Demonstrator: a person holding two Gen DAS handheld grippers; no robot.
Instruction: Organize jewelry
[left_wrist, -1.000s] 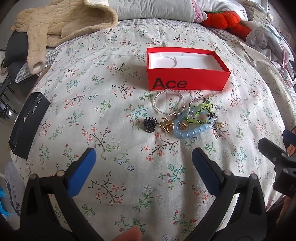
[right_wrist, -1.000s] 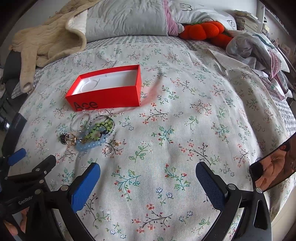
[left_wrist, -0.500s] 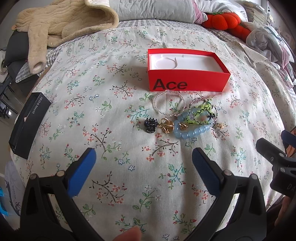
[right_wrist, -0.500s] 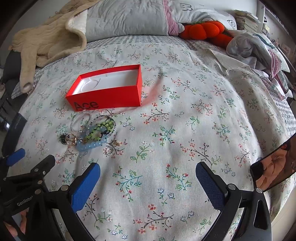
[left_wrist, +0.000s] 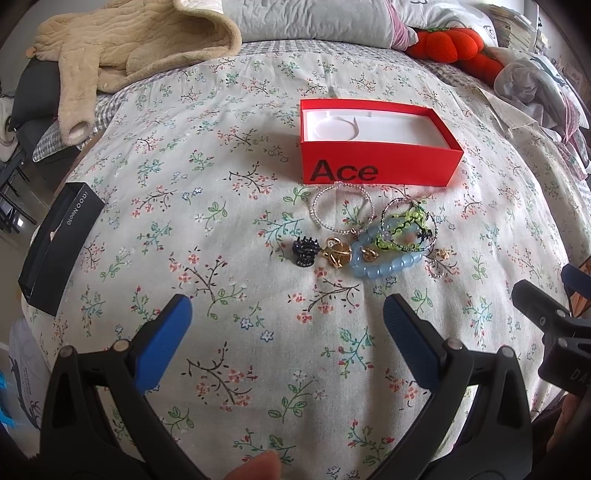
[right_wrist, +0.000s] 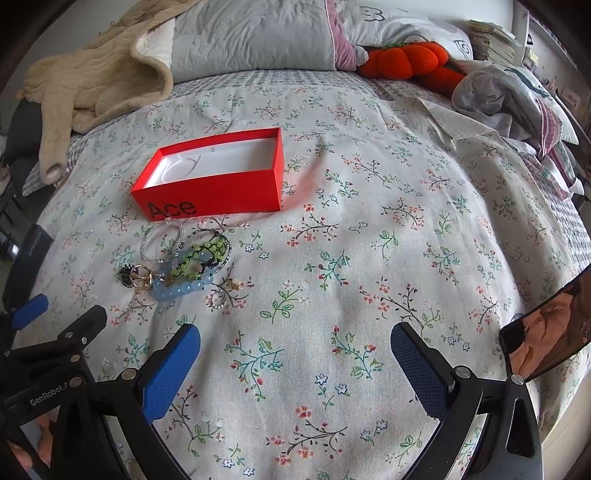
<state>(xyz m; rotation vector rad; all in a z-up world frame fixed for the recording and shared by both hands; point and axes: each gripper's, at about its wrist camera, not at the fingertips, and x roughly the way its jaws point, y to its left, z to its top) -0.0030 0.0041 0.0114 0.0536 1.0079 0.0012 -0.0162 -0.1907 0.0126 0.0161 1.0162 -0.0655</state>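
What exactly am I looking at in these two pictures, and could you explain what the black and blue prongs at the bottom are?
There is no robot here. A person holds a two-finger tool in each hand, and a fisheye camera on each tool looks forward along its fingers. The prongs are those fingers.

One picture comes from the left hand-held gripper, the other from the right hand-held gripper. Both are open and hold nothing.

Below them is a bed with a floral bedspread. On it sits an open red box marked "Ace", with a white lining and no jewelry inside. In front of it lies a small pile: a clear bead bracelet, a blue bead bracelet, a green and black bracelet, a gold ring and a black hair claw. A black box lies at the bed's left edge.
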